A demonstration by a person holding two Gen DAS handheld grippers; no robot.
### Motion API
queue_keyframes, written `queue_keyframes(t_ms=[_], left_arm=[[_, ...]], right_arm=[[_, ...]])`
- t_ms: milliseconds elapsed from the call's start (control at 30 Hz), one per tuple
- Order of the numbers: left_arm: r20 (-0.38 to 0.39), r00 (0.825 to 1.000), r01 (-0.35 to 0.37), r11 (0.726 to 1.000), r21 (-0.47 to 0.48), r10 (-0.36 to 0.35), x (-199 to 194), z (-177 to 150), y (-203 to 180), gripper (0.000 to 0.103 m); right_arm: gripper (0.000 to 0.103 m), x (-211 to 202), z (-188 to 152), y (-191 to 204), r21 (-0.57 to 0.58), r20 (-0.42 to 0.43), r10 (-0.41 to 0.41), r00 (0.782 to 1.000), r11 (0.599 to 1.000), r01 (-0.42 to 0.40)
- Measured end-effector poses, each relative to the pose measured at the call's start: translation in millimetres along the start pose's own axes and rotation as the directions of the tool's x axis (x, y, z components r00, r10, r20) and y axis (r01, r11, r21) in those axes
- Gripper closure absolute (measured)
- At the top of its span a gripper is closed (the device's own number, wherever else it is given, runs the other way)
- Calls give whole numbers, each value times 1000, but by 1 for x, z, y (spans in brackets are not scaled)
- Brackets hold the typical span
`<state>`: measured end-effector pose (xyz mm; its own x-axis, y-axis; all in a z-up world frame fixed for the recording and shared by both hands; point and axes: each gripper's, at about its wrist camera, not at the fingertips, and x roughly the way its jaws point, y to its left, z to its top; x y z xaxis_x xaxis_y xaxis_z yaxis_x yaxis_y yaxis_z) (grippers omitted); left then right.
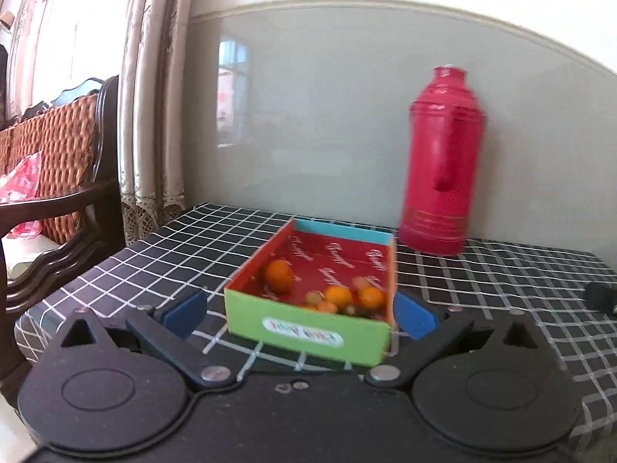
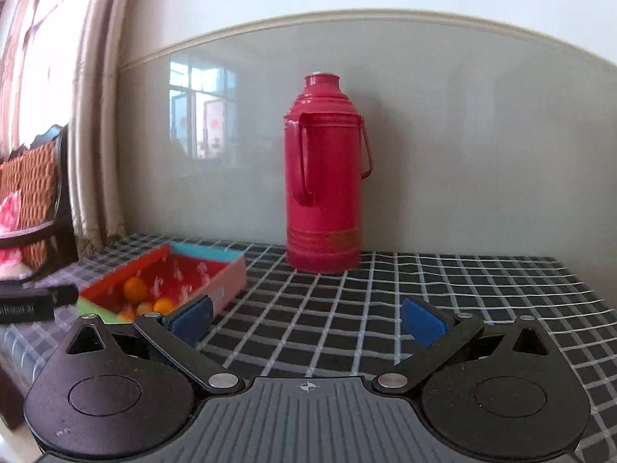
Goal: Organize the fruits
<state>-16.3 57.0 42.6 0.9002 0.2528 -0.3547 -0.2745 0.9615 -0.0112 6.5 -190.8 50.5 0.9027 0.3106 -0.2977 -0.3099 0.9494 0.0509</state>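
A shallow cardboard box [image 1: 308, 337] with a green front and red inside sits on the black checked tablecloth [image 1: 193, 247]. It holds several small orange fruits [image 1: 279, 276]. My left gripper [image 1: 300, 314] is open, its blue pads [image 1: 185, 312] on either side of the box's near end, not clamped on it. In the right wrist view the box [image 2: 227, 281] lies at the left with the fruits [image 2: 135, 287] inside. My right gripper [image 2: 308, 322] is open and empty over bare tablecloth, right of the box.
A tall red thermos flask [image 2: 323, 177] stands at the back against the grey wall; it also shows in the left wrist view [image 1: 443, 162]. A wicker chair [image 1: 58, 177] and curtain [image 1: 154, 115] stand left of the table. The left gripper's body [image 2: 34, 303] shows at the left edge.
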Motion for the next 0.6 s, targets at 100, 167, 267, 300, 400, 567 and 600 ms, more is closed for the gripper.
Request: queue_keyframes(t_ms=[100,167,267,300,400,567,600], left_arm=[[18,1000,20,1000,12,-20,-25,-10,-2,6],[23,999,23,1000,20,-24,-34,-17,-3,6],[25,1000,14,999,36,-15,-39,-25,-1,6],[30,999,12,999,35,-14,-39,-27,1,6],[46,999,24,1000,8,-25,-41,-26,7,6],[50,999,21,1000,15,-21,-38,-29,6,6],[46,999,19,1000,18,-19,-38,-30,5,6]], right_arm=[[0,-22,-13,8,-34,4,-16,1000,999,16],[0,-30,-21,11,-47,6,-21,1000,999,22],[0,-29,-32,12,-30,-15,-18,1000,999,18],[0,-27,-35,15,-35,-25,-27,999,999,27],[0,-25,-33,16,-47,-15,-31,999,998,30],[0,-11,-35,11,-41,-41,-21,999,999,19],[0,-7,-35,10,-28,-63,-22,998,999,20]])
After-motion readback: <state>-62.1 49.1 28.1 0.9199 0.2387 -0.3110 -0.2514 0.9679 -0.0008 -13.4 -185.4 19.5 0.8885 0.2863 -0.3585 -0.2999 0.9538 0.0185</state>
